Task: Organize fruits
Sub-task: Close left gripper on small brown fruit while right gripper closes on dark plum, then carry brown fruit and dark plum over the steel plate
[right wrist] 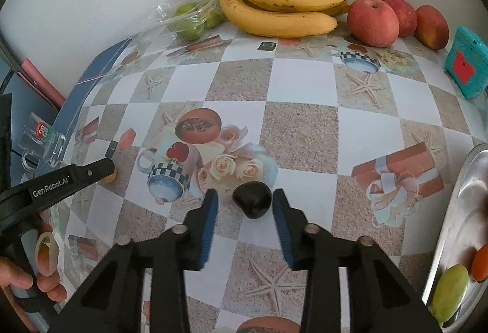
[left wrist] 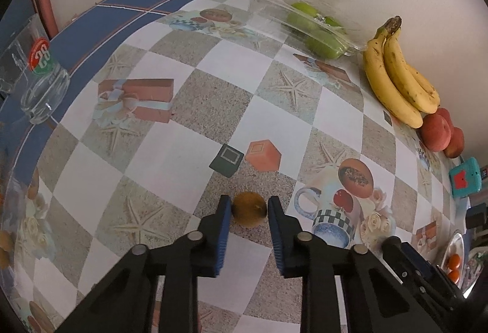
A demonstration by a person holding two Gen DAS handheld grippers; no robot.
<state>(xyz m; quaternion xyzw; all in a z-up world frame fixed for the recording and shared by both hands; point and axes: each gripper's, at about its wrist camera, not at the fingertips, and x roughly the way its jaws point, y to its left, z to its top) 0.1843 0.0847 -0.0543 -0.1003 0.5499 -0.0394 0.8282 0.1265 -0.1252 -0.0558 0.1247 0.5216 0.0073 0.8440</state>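
Worktop [right wrist: 302, 131] landmark. My right gripper [right wrist: 245, 208] flanks the dark plum [right wrist: 252, 200] mid-worktop, pads not touching. My left gripper [left wrist: 249, 211] pinches the kiwi [left wrist: 249, 209]. Both are likely light, soft; grip across the middle, gently.

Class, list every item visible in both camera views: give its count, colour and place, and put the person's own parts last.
kiwi: one, brown, between left gripper's pads
dark fruit: one, near black, between right gripper's pads
bananas: one bunch, yellow, by wall
apples: three, red, beside bananas
bagged fruits: green, by wall
glass mug: one, clear, table edge
metal plate: one, silver, right edge
teal box: one, far right
left gripper: black, blue pads
right gripper: black, blue pads
hand: one, on left gripper's handle
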